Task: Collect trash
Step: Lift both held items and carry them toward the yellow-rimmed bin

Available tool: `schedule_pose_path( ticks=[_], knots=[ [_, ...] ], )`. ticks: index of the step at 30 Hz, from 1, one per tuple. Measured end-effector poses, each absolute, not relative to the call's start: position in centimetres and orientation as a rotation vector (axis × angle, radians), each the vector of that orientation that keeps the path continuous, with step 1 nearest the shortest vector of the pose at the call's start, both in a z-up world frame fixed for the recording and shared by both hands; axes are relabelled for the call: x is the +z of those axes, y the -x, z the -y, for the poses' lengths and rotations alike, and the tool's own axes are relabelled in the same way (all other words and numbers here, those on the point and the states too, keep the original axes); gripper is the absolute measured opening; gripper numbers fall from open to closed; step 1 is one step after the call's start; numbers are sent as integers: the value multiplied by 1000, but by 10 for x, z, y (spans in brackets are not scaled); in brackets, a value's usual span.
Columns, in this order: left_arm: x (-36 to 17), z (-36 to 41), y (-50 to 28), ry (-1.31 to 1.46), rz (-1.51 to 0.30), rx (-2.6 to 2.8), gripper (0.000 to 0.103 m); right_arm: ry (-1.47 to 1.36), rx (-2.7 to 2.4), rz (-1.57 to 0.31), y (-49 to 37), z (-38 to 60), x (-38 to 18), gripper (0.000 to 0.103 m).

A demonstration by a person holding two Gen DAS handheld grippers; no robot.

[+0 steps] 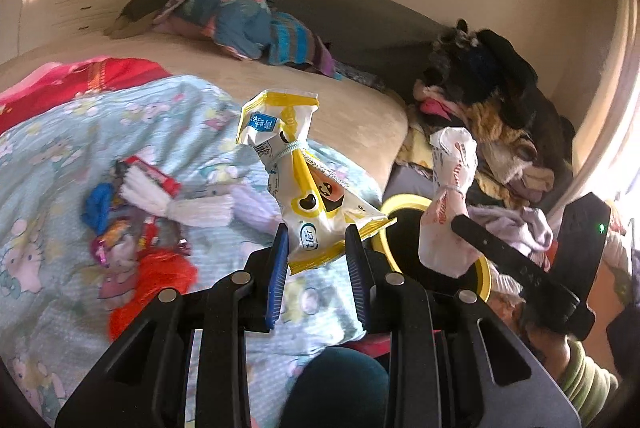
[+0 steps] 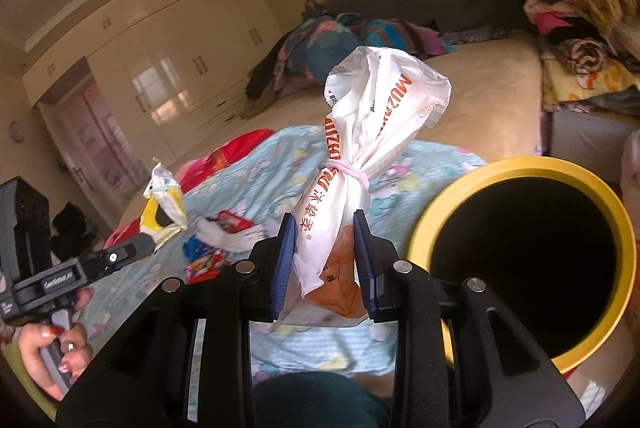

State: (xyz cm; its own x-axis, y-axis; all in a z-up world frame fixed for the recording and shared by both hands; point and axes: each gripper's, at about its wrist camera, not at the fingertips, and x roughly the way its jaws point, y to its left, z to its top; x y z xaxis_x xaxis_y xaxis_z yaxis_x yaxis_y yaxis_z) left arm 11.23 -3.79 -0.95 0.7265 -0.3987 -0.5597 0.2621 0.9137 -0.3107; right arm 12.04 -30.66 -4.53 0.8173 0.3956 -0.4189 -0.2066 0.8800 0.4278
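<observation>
**Two tied wrappers held up, bin just to the right**

The left tool (image 1: 318, 260) is pinching the lower end of a yellow-and-white wrapper (image 1: 298, 168), which stands up ahead of its fingers. The right tool (image 2: 325, 260) is pinching the lower part of a white-and-orange bag (image 2: 368, 132) in the same upright way. The yellow-rimmed bin (image 2: 520, 164) sits just right of the right tool, its dark mouth facing up; from the left tool it lies ahead and to the right, partly behind the white bag.

To drop well, I would carry each piece until it hangs fully over the dark opening, not over the rim, then tip the tool downward before spreading the fingers, since a light, puffy wrapper can catch on a pad or drift onto the bed. The right tool is nearest and probably should go first; the left one has to cross toward it, so keeping the two tools apart matters.

The yellow wrapper is crinkled film, cinched near its top by a pale blue elastic, with a flared end above. The white bag is crumpled plastic with orange lettering, cinched at its waist by a pink band.

More trash (image 1: 136, 212) lies on the patterned blanket (image 1: 52, 164), ahead-left of the left tool: red and blue wrappers and an orange piece.
</observation>
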Motion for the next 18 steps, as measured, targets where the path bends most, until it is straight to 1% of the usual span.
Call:
schedule_pose_path(
  ticks=[8,18],
  knots=[
    [-16,79,-118,154,-680,-430,27,-394,209,-538,-125,338,-55,23],
    [-30,125,-126,98,-703,-506,27,-436,93,-603,-133,372,-79,23]
  ],
)
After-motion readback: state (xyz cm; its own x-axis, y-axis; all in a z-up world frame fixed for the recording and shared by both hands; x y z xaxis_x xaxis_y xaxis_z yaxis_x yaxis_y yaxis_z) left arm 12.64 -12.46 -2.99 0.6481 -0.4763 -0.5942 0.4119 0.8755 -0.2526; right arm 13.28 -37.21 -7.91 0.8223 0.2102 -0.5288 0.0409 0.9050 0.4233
